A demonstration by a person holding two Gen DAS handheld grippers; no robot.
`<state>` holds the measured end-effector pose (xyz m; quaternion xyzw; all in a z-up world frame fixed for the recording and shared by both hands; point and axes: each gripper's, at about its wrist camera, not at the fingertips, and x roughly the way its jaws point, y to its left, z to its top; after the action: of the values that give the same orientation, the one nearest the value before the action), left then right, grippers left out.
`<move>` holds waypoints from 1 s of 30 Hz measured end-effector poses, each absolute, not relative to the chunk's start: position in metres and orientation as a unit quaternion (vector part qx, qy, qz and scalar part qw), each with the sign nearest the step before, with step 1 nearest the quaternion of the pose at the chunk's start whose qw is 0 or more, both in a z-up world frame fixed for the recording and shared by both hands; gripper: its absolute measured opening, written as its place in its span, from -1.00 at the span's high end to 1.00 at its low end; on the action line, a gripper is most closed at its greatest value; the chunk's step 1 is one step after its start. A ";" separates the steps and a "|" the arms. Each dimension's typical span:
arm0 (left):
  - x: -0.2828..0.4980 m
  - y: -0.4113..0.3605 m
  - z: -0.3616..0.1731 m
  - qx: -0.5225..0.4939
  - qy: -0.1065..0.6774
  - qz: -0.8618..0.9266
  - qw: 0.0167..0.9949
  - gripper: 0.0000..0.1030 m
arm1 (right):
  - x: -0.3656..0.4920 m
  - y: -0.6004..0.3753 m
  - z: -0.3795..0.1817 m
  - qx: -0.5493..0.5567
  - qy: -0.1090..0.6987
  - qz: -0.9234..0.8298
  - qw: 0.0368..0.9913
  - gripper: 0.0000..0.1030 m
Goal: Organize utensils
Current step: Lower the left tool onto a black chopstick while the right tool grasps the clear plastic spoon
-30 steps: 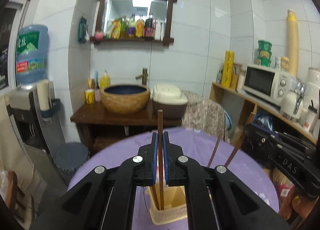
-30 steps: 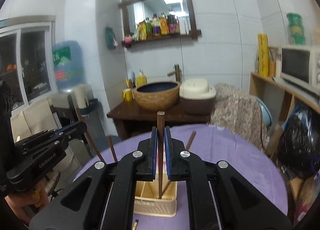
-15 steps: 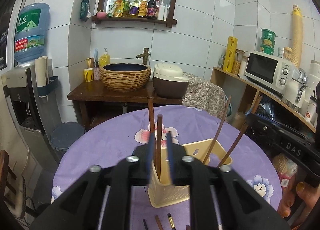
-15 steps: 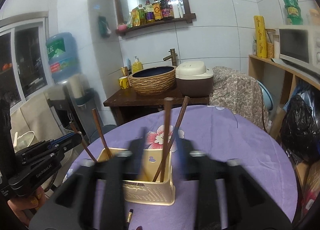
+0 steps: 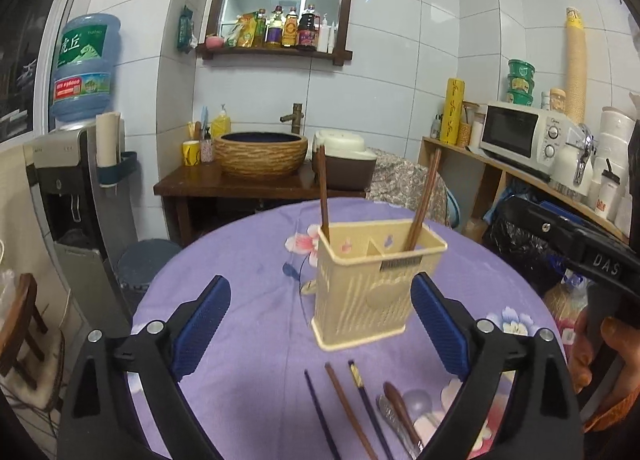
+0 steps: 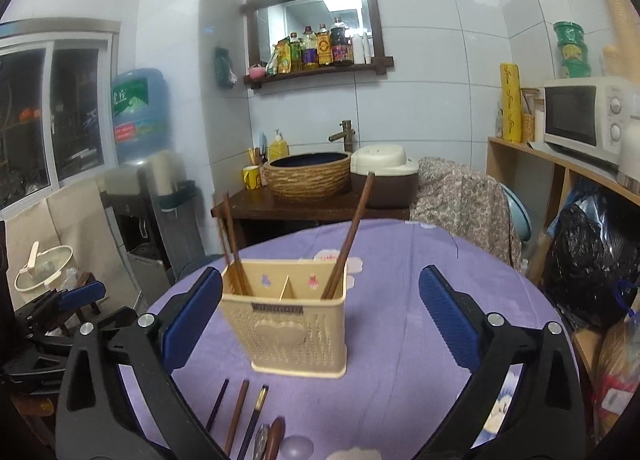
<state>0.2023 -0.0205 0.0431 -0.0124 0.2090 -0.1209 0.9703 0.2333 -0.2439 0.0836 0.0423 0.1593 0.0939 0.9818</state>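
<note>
A cream plastic utensil holder [image 5: 372, 288] [image 6: 296, 330] with two compartments stands on the purple table. Brown chopsticks [image 5: 323, 192] [image 6: 234, 244] stand in its left compartment and more brown chopsticks [image 5: 424, 200] [image 6: 352, 232] lean in its right one. Loose chopsticks [image 5: 348, 408] [image 6: 236, 416] and spoons [image 5: 400, 408] [image 6: 276, 436] lie on the cloth in front of the holder. My left gripper [image 5: 320, 328] is open and empty, in front of the holder. My right gripper [image 6: 320, 316] is open and empty, also in front of it.
The round table has a purple flowered cloth [image 5: 248, 300] [image 6: 400, 300]. A washbasin cabinet [image 5: 260, 180] stands behind it. A shelf with a microwave [image 5: 520, 132] is at the right and a water dispenser [image 5: 72, 164] at the left. The other gripper's body [image 5: 580, 252] [image 6: 52, 320] shows at each view's edge.
Both grippers were shut on upright chopsticks over the holder. They have opened, let the chopsticks drop into the compartments, and pulled back towards me.
</note>
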 end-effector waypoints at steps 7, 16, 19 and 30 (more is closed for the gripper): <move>0.196 0.006 0.011 -0.013 0.254 -0.077 0.964 -0.80 | 0.211 -0.245 0.048 0.008 0.196 0.074 0.978 -0.89; 0.187 0.033 -0.044 -0.055 0.344 -0.054 0.936 -0.80 | 0.205 -0.253 -0.028 0.034 0.312 0.061 0.947 -0.89; 0.182 0.032 -0.059 -0.048 0.363 -0.052 0.929 -0.77 | 0.200 -0.255 -0.049 0.033 0.339 0.049 0.939 -0.89; 0.182 0.002 -0.082 -0.024 0.400 -0.101 0.911 -0.19 | 0.195 -0.249 -0.086 0.013 0.396 0.056 0.916 -0.86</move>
<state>0.1816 0.0017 -0.0823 -0.0244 0.3999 -0.1006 0.9107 0.1946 -0.2490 -0.0860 0.0128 0.3964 0.0559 0.9163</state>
